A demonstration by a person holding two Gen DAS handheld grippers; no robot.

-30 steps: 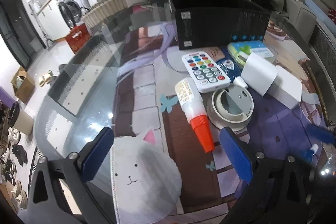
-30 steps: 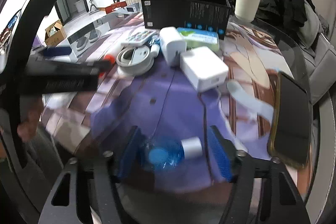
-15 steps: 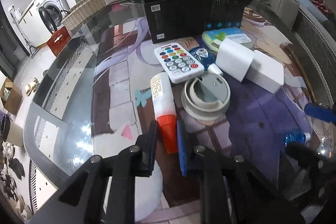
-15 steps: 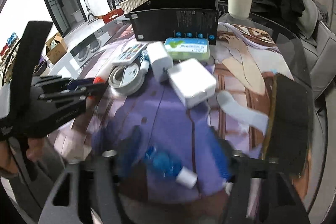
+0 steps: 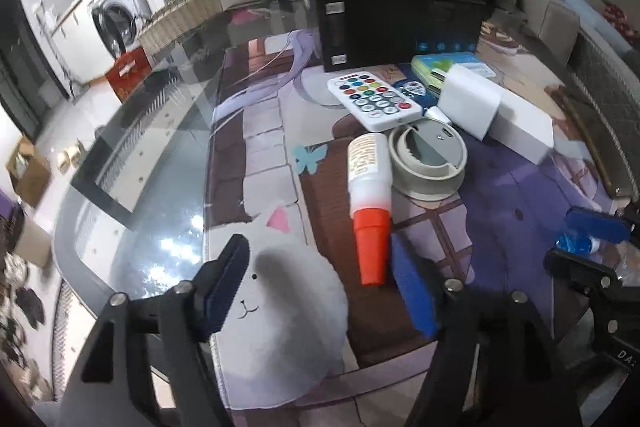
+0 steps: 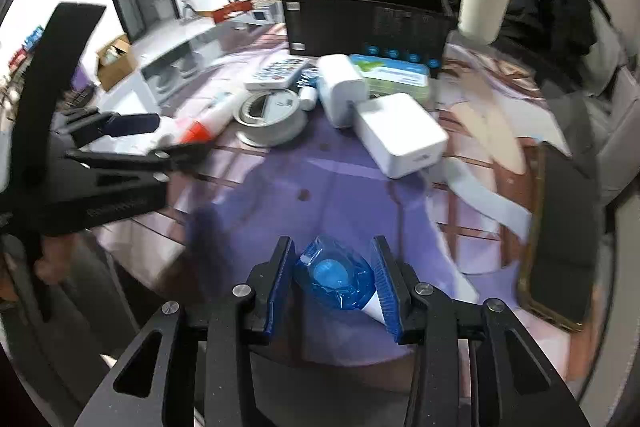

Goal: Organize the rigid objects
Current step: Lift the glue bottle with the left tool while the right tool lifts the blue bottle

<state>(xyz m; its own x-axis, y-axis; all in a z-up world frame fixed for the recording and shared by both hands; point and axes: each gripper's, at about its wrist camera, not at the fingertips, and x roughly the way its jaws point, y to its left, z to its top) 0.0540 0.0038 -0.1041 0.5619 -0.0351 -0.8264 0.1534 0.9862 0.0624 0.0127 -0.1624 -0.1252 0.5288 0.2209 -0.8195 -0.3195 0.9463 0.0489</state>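
Observation:
A white glue bottle with an orange cap (image 5: 369, 195) lies on the printed mat, cap toward my left gripper (image 5: 320, 287), which is open with the cap tip near its right finger. It also shows in the right wrist view (image 6: 208, 121). My right gripper (image 6: 334, 279) is shut on a small blue bottle with a white cap (image 6: 336, 277), held just above the mat; the bottle is seen in the left wrist view (image 5: 576, 243). A black open box (image 5: 396, 19) stands at the back of the table.
Between bottle and box lie a white remote with coloured buttons (image 5: 374, 99), a round grey holder (image 5: 428, 159), two white adapters (image 6: 400, 135), and a green-white pack (image 6: 392, 77). A dark phone (image 6: 560, 243) lies at right. A cream cup (image 6: 482, 5) stands behind the box.
My left gripper closed near the orange cap half a second ago and has opened wide again, the glue bottle still lying on the mat. My right gripper closed on the blue bottle.

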